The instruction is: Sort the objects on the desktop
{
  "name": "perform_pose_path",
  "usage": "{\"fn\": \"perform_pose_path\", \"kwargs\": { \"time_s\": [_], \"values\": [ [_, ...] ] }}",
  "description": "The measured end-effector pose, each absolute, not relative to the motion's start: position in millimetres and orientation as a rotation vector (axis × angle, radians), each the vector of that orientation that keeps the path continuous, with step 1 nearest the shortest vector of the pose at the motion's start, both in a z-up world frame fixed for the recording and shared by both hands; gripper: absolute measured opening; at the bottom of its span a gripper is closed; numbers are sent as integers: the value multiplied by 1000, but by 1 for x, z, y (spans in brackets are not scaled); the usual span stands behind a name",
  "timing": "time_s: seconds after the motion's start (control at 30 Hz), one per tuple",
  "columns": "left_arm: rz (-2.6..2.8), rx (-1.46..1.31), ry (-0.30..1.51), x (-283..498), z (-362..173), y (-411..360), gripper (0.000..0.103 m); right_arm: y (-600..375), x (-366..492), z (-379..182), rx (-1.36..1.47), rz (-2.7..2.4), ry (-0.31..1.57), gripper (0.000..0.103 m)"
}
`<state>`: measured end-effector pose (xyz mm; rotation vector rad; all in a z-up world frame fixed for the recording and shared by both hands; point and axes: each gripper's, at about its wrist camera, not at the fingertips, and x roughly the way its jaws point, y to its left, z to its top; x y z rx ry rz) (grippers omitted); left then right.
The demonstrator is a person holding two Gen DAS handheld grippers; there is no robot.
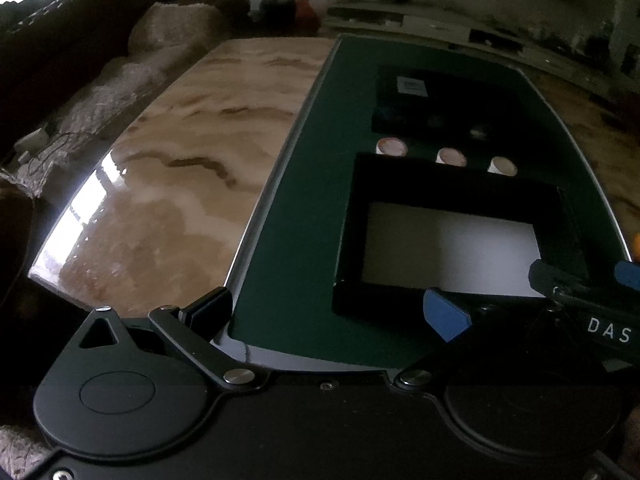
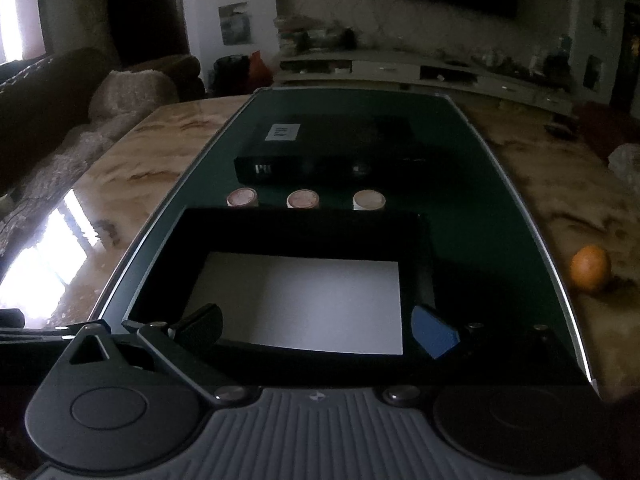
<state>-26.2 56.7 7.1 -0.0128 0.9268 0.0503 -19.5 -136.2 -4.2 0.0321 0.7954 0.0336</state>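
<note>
The table is glossy marble and carries a green mat. An open black box with a white floor sits on the mat; all positions below refer to this box. Beyond it lies a closed black case. Three small round jars stand in a row just past the box's far wall. An orange rests right of the box, off the mat. The right claw hangs over the box, spread apart and empty. The left claw is likewise spread and empty, near the box's left corner. Risk: dim light and tight jar spacing may cause a claw to knock a neighbouring jar.
</note>
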Motion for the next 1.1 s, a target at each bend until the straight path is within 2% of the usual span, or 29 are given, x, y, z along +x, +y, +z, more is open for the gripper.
{"fn": "perform_pose_path", "kwargs": {
  "time_s": [0.63, 1.1],
  "values": [
    [-19, 30, 871, -10, 25, 13, 103, -177, -12, 15, 44, -58, 743, 103],
    [-50, 35, 683, 28, 84, -18, 103, -193, 21, 72, 7, -102, 591, 103]
  ]
}}
